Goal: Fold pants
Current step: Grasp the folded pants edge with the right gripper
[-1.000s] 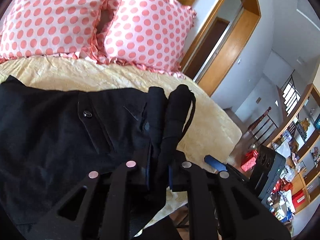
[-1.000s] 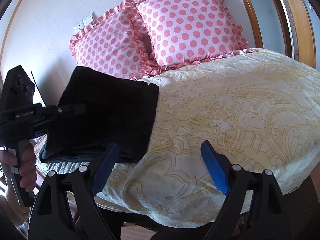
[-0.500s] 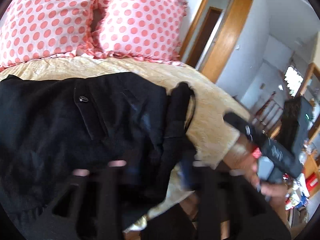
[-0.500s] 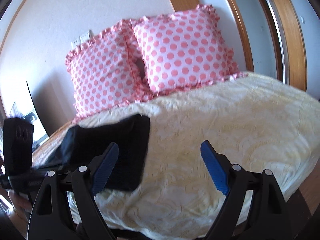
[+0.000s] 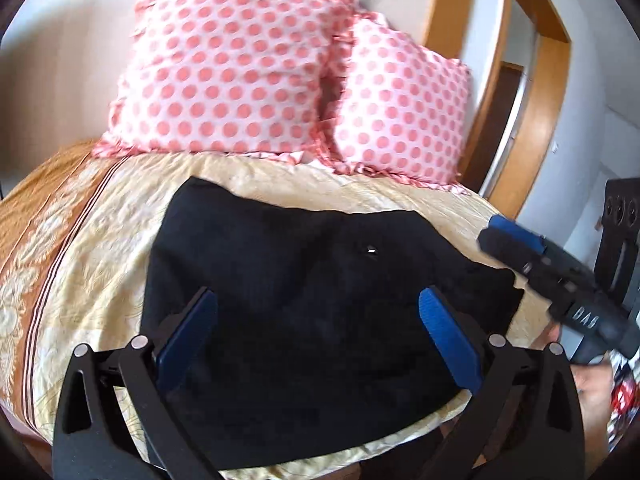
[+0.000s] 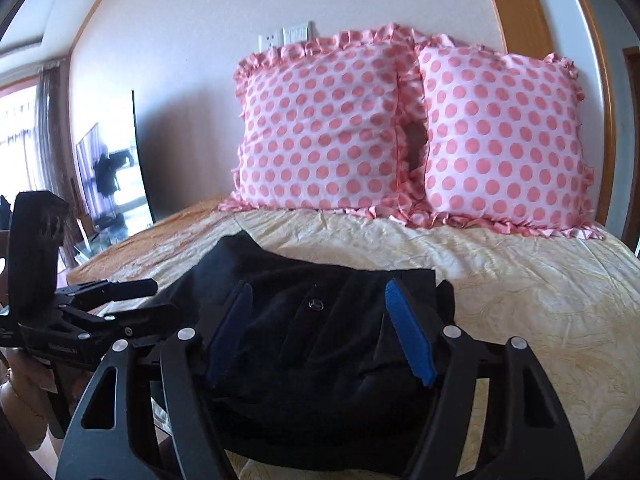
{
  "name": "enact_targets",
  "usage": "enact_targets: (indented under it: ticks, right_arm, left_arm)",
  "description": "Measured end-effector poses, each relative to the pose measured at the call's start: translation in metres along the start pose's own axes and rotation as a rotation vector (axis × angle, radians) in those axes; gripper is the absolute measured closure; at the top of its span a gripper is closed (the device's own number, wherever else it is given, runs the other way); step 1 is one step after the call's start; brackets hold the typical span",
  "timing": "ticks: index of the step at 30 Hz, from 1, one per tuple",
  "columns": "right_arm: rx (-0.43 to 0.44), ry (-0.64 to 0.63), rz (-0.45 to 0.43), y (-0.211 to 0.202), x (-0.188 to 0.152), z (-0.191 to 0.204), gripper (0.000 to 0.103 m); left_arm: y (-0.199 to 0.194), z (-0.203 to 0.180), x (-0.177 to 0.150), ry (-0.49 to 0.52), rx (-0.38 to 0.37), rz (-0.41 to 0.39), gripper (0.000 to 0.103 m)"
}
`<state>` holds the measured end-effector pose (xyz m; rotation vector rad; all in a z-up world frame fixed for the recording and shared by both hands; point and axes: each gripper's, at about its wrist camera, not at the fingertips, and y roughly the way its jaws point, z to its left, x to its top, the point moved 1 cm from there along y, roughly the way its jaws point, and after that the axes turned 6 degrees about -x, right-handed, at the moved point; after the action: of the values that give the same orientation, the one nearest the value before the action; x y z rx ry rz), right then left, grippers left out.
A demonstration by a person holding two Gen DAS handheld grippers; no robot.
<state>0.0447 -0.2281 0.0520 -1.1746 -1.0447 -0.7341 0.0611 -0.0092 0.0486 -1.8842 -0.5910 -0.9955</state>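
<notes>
Black is shown by the pants [image 5: 304,300], with one small silver button [image 6: 316,304]. The pillows [image 6: 328,128] are patterned with pink dots on pale pink. The bedspread [image 5: 92,240] is printed cream, bordered orange. Blue pads [image 5: 448,336] are seen.

Pants [image 5: 320,312] on bedspread [image 5: 100,248] near edge; pillows [image 5: 240,80] behind, side by side.

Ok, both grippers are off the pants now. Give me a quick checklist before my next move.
1. Left gripper open, empty: ok.
2. Right gripper open, empty: ok.
3. Pants lie folded on the bedspread: ok.
4. Near edge of the pants hangs past the bed edge: not ok.
5. Fold edges lined up squarely: cannot tell.
6. Pillows clear of the pants: ok.
</notes>
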Motion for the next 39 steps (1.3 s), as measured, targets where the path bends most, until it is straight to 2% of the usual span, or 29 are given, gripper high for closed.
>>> enact_targets:
  ticks: [3,6,8,11,15,18,19,21,23,24,25,29,31,34,37,39]
  right_arm:
    - [-0.023,0.034,0.115,0.027,-0.016,-0.001,0.032]
    - [-0.099,0.041,0.251,0.047,-0.041,-0.008,0.033]
    - [-0.102,0.046,0.231,0.042,-0.053,-0.009,0.033]
    - [-0.109,0.047,0.235,0.04,-0.051,-0.009,0.032]
    - [-0.078,0.075,0.2,0.036,-0.033,-0.011,0.032]
    - [-0.09,0.059,0.202,0.044,-0.017,-0.008,0.032]
    - [-0.093,0.055,0.223,0.052,-0.012,-0.008,0.032]
    - [-0.1,0.046,0.273,0.065,-0.009,-0.007,0.031]
    - [-0.112,0.043,0.378,0.085,-0.015,-0.009,0.03]
    - [-0.105,0.044,0.392,0.088,-0.018,-0.01,0.03]
    - [-0.104,0.031,0.388,0.087,-0.019,-0.009,0.03]
    - [-0.095,0.019,0.386,0.084,-0.02,-0.01,0.03]
    - [-0.099,0.026,0.353,0.071,-0.019,-0.008,0.03]
    - [-0.038,0.011,0.306,0.046,-0.024,-0.002,0.03]
    - [-0.065,-0.046,0.315,0.039,-0.035,0.005,0.03]
    - [-0.095,-0.1,0.303,0.043,-0.048,0.008,0.028]
  left_arm:
    - [0.008,0.009,-0.005,-0.007,0.045,0.034,0.002]
    - [0.025,0.021,-0.018,-0.037,0.055,0.127,0.002]
    - [0.029,0.023,-0.026,-0.026,0.054,0.142,0.002]
    - [0.028,0.019,-0.026,0.001,0.071,0.151,0.002]
    - [0.016,0.022,-0.003,-0.051,-0.01,0.088,0.002]
    - [0.026,0.024,0.014,-0.043,0.007,0.087,0.002]
    - [0.034,0.026,0.019,-0.043,0.023,0.112,0.002]
    - [0.051,0.03,0.026,-0.067,0.006,0.179,0.002]
    - [0.07,0.041,0.026,-0.126,-0.009,0.266,0.002]
    - [0.078,0.047,0.025,-0.159,-0.018,0.303,0.002]
    - [0.077,0.047,0.025,-0.152,-0.02,0.287,0.002]
    - [0.079,0.052,0.027,-0.156,-0.039,0.309,0.002]
    - [0.068,0.052,0.025,-0.155,-0.008,0.285,0.002]
    - [0.04,0.039,0.016,-0.108,-0.006,0.223,0.002]
    - [0.019,0.021,0.002,-0.034,-0.006,0.173,0.002]
    - [0.021,0.012,-0.009,0.03,0.037,0.183,0.002]
